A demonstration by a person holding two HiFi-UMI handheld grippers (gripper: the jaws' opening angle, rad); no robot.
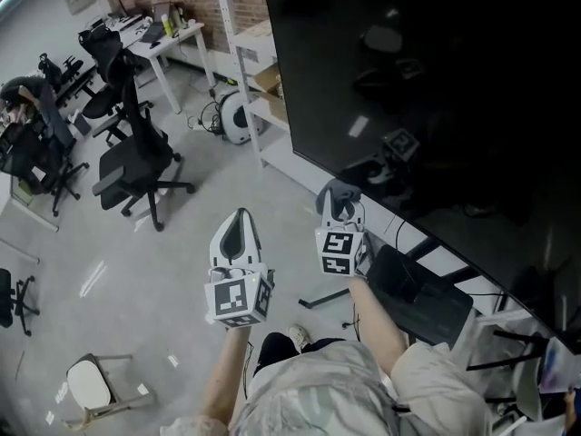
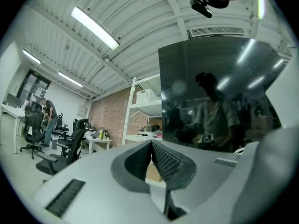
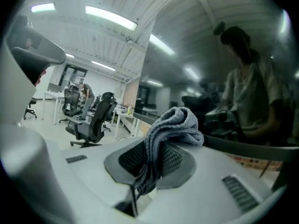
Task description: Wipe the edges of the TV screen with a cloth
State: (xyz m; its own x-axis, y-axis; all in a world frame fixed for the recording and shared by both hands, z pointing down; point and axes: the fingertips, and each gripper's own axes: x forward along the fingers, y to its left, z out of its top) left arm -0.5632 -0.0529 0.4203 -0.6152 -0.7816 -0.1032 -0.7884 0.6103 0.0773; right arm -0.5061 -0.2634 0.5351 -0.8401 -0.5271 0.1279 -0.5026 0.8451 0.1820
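Note:
A big black TV screen [image 1: 427,89] fills the upper right of the head view; its lower edge runs diagonally down to the right. My right gripper [image 1: 339,205] is shut on a grey cloth [image 1: 340,198], held just below that lower edge. In the right gripper view the cloth [image 3: 170,129] bunches up out of the closed jaws, with the dark screen [image 3: 224,78] right ahead. My left gripper [image 1: 239,230] hangs lower and to the left, shut with nothing in it. Its ribbed pads [image 2: 161,162] meet, and the screen [image 2: 210,97] reflects a person.
A white shelving unit [image 1: 250,71] stands left of the TV. Black office chairs [image 1: 136,166] and a white desk [image 1: 168,44] fill the left of the room. A round white device [image 1: 238,116] and cables lie on the floor. Dark stand parts [image 1: 422,293] sit under the screen.

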